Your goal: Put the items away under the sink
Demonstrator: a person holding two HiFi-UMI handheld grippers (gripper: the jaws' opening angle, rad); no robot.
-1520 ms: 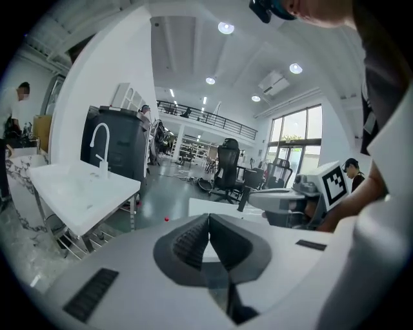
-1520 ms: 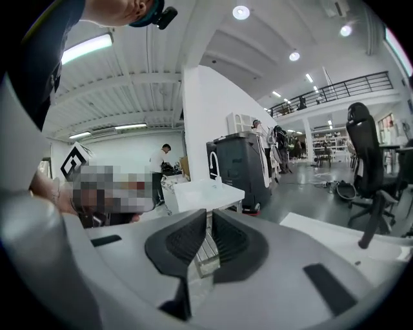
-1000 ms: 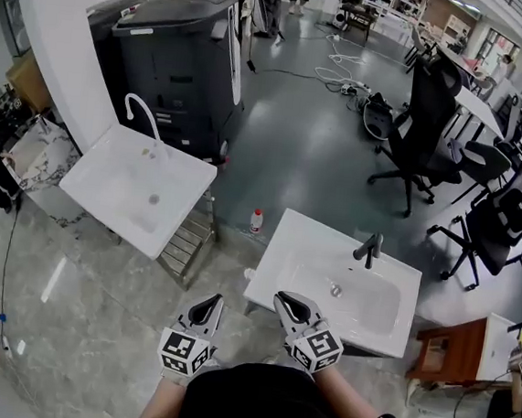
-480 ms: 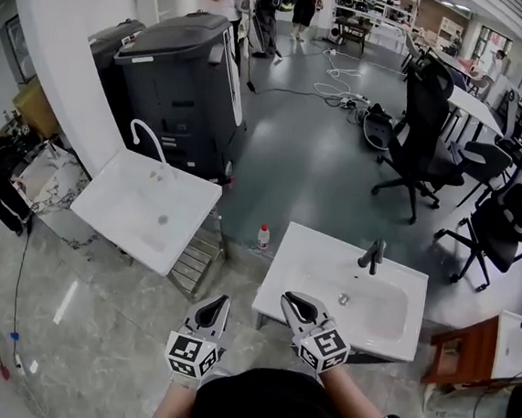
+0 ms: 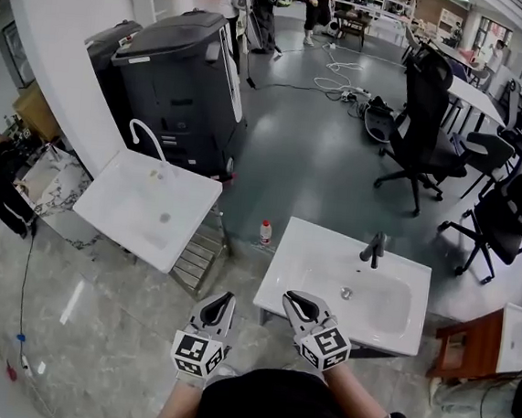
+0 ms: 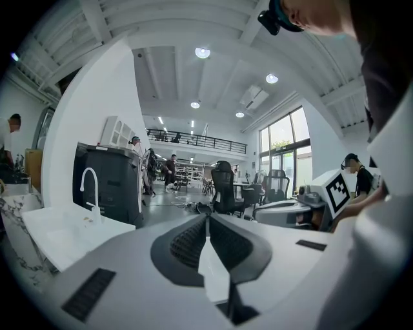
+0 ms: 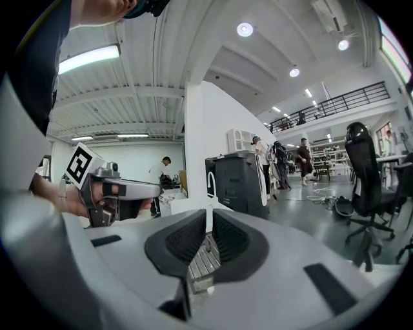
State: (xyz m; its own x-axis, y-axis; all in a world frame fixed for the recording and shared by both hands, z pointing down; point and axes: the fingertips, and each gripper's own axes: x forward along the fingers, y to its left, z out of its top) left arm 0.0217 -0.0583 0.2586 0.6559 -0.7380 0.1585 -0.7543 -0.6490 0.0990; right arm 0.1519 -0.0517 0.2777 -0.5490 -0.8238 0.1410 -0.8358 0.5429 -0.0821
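Left claw (image 5: 224, 298) and right claw (image 5: 292, 297) are clenched, empty (their cubes (image 5: 196, 353) bear square markers). The bottle (image 5: 265, 232) has a label too small to read.

White rectangular sink (image 5: 305, 246) with a dark faucet (image 5: 373, 249) at its far rim. A small bottle (image 5: 264, 232), pale body and red cap, stands upright on the floor just beside the sink's far left corner.
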